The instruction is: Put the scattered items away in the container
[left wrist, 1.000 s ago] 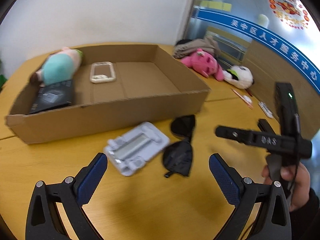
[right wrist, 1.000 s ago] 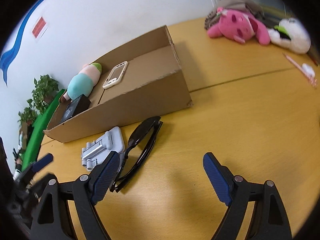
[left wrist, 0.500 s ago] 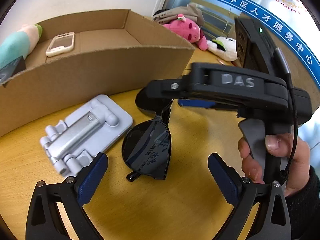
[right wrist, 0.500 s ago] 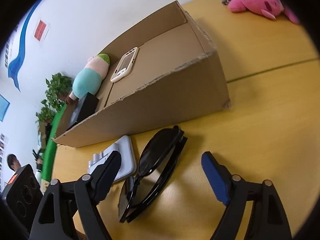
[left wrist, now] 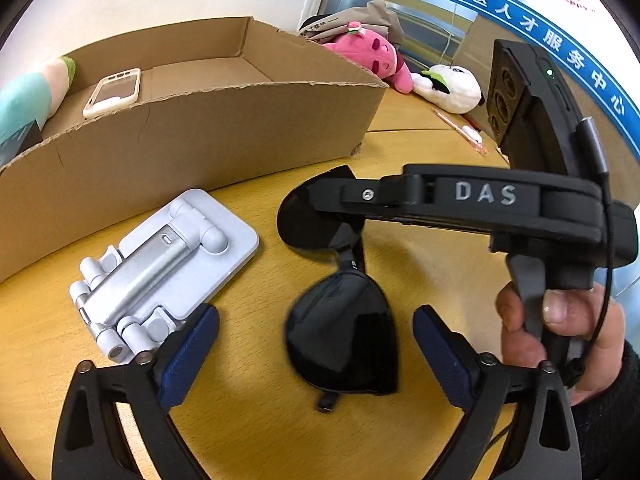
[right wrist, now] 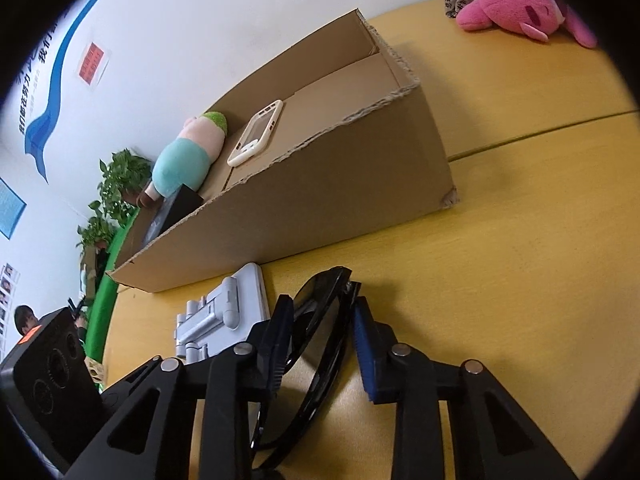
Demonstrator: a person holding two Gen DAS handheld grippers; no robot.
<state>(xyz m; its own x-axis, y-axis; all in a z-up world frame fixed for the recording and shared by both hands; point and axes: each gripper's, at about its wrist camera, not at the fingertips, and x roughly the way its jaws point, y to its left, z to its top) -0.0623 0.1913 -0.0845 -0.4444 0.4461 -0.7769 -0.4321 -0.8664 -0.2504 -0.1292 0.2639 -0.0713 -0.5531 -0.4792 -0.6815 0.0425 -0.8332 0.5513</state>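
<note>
The sunglasses (left wrist: 340, 316) lie on the table (left wrist: 260, 420) before the box (left wrist: 192, 152) — phone stand (left wrist: 160, 276) just left, seemingly not touching.

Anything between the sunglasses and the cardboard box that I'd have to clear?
Only the box's near wall; the table between is bare. The right gripper, jaws closing around the sunglasses, must lift them over it.

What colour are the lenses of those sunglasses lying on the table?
Glossy black, like the frame. The sunglasses show best in the left wrist view.
</note>
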